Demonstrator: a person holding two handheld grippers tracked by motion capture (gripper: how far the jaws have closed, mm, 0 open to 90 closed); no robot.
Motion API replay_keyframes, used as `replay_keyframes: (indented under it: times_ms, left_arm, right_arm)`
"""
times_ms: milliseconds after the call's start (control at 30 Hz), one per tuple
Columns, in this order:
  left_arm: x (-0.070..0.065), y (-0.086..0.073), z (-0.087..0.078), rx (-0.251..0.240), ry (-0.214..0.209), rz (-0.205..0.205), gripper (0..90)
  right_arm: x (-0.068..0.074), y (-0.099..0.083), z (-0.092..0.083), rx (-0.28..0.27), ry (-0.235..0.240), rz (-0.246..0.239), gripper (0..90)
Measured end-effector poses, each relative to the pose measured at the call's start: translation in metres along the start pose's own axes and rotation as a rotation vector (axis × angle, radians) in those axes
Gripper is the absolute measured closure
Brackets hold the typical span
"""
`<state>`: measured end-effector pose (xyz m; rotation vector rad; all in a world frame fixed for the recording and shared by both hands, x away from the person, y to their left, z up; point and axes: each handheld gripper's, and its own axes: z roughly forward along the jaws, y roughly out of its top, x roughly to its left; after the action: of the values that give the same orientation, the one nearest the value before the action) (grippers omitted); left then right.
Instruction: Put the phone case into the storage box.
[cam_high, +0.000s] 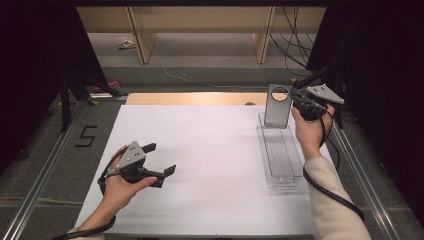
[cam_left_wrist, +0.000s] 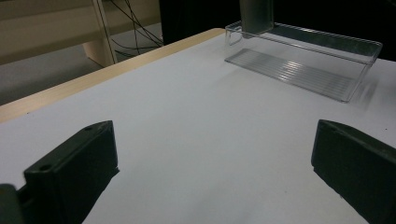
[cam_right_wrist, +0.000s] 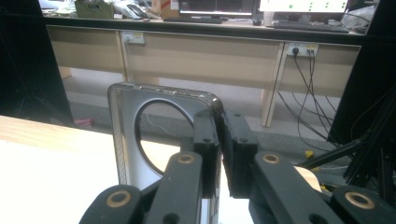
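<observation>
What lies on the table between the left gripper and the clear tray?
Nothing: from left gripper to clear tray, only bare white table, shown in the high view.

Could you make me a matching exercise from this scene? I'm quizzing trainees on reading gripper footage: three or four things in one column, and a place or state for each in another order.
Things:
1. left gripper
2. right gripper
3. grey phone case
4. clear plastic tray

Places or states:
A. lies flat on the white sheet, at the table's right side
B. open, with nothing between its jaws, over the white sheet
C. held upright by one top corner, over the far end of the tray
D. shut on a thing's edge

Pairs: 1-B, 2-D, 3-C, 4-A
</observation>
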<state>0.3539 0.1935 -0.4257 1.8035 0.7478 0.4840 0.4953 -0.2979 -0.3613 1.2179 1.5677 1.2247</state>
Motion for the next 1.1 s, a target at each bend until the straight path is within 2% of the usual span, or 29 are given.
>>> replay_keyframes:
  times_ms: [1100]
  left_arm:
    - [0.001, 0.000, 0.000, 0.002, 0.001, -0.001, 0.0]
  right_arm:
    - [-0.001, -0.015, 0.016, 0.052, 0.006, -0.009, 85.1]
